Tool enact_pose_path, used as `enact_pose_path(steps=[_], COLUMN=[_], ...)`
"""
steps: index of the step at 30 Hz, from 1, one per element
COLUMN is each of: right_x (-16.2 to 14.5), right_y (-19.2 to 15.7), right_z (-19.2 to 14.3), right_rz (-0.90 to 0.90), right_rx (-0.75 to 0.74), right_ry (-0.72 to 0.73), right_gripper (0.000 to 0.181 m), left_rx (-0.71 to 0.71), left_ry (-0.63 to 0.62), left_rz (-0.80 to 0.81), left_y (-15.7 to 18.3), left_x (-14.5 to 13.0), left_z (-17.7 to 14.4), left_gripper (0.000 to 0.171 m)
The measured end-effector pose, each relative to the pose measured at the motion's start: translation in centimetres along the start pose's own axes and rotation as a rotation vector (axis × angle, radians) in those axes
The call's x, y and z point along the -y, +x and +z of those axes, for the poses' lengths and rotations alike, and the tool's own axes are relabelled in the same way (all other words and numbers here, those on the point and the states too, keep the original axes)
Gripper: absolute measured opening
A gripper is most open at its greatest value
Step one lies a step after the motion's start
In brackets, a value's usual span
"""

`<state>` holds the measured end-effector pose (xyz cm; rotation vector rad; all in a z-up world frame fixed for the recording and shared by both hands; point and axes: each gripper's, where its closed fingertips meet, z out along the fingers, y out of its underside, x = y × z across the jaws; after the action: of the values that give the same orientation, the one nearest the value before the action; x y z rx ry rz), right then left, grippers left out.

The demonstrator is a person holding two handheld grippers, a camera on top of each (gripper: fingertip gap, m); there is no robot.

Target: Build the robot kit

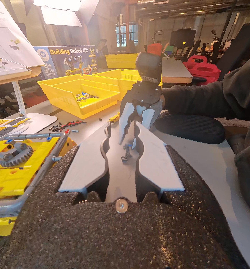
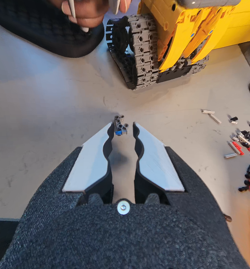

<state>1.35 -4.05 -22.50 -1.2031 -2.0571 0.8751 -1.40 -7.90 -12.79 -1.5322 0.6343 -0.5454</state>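
A small grey connector piece with a blue pin (image 2: 120, 125) lies on the grey table (image 2: 48, 116). My right gripper (image 2: 122, 123) is open and points down at it. The piece sits between the fingertips, close to the left finger (image 2: 106, 133), and is not gripped. In the left wrist view the right gripper (image 1: 127, 144) stands upright over the same piece (image 1: 125, 152). My left gripper (image 1: 122, 123) is open and empty, low over the table, pointing at the right gripper. A yellow toy robot with grey tracks (image 2: 157, 51) stands just beyond the piece and shows beside my left gripper (image 1: 12, 167).
Yellow bins (image 1: 60, 93), one with small parts, and a kit box (image 1: 67, 61) stand at the back. An instruction sheet on a white stand (image 1: 7, 43) is at the left. Loose pins (image 2: 249, 157) are scattered there. A black padded rest (image 2: 48, 36) lies under a hand (image 2: 85, 14). The left gripper's tips are roughly 11 centimetres from the right gripper's.
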Motion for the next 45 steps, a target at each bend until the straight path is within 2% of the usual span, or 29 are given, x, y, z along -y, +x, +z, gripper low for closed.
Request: enact_pose_path(steps=[5,11,18,23,33,41,45], right_x=[2.2,4.7,5.1,4.5,3.3,2.9,2.9], right_y=[1.6,5.0,7.7,8.7,10.7,10.9,10.7], right_z=[-1.2,-4.5,-7.8,-8.5,-9.9,-9.7,-9.4], right_rz=[0.057,0.149,0.286,0.316,0.367,0.376,0.366], right_rx=[-0.068,-0.252,-0.422,-0.486,-0.603,-0.608,-0.597], right_ry=[0.162,0.415,0.607,0.62,0.634,0.614,0.601], right_gripper=[0.045,0.047,0.046,0.044,0.044,0.043,0.042], left_rx=[0.04,0.126,0.237,0.31,0.399,0.451,0.446], left_ry=[-0.003,0.032,0.089,0.094,0.065,-0.015,-0.012], left_rz=[0.006,-0.016,-0.034,-0.017,0.03,0.101,0.099], left_y=[-0.5,-2.0,-3.6,-4.6,-5.3,-5.7,-5.7], left_x=[-0.1,0.5,1.2,1.3,1.1,0.1,0.1], left_z=[0.0,-0.5,-1.4,-2.0,-2.8,-2.3,-2.3], left_gripper=[0.034,0.038,0.041,0.031,0.027,0.027,0.027])
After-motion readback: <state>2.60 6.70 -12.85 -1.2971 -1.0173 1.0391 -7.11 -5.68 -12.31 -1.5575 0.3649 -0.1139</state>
